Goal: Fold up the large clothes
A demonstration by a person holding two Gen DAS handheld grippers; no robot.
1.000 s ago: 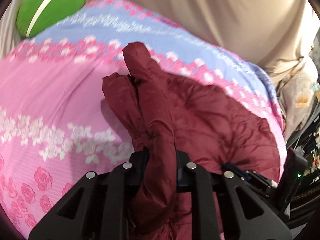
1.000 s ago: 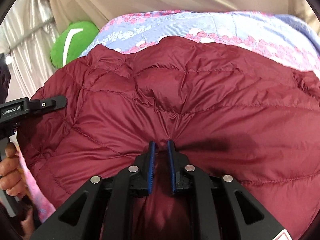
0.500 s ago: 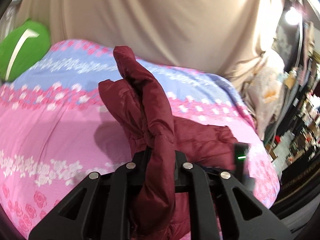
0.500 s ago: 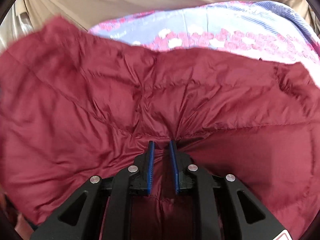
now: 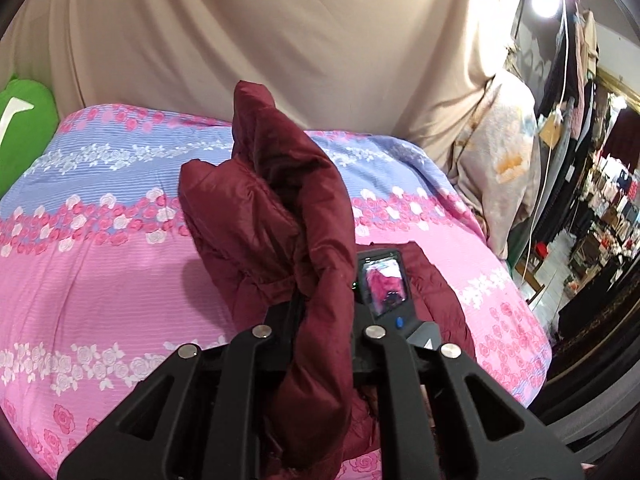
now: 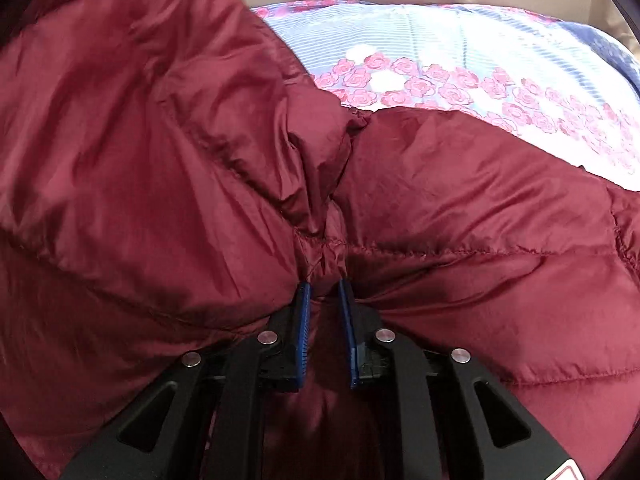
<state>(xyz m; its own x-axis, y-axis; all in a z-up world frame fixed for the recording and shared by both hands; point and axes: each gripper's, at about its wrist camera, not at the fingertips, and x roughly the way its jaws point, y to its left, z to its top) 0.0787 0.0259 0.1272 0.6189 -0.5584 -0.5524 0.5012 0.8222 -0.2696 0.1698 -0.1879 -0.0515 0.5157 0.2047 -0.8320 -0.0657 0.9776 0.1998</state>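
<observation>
A dark red quilted puffer jacket [image 5: 280,216] is held up over a bed with a pink and blue rose-print cover [image 5: 100,248]. My left gripper [image 5: 320,320] is shut on a bunched fold of the jacket, which stands up in front of the camera. My right gripper [image 6: 323,292] is shut on another pinch of the jacket [image 6: 160,160], which fills most of the right wrist view and is lifted at the left. The right gripper's body with its small screen [image 5: 384,284] shows just beyond the left fingers.
A green pillow [image 5: 20,136] lies at the bed's far left. A beige curtain [image 5: 280,40] hangs behind the bed. A pale bundle [image 5: 504,168] and cluttered shelves [image 5: 600,220] stand to the right of the bed.
Both grippers have lifted the jacket off the bed. The left camera now looks higher across the bed, and the jacket's left part has risen and swung across the right wrist view.
</observation>
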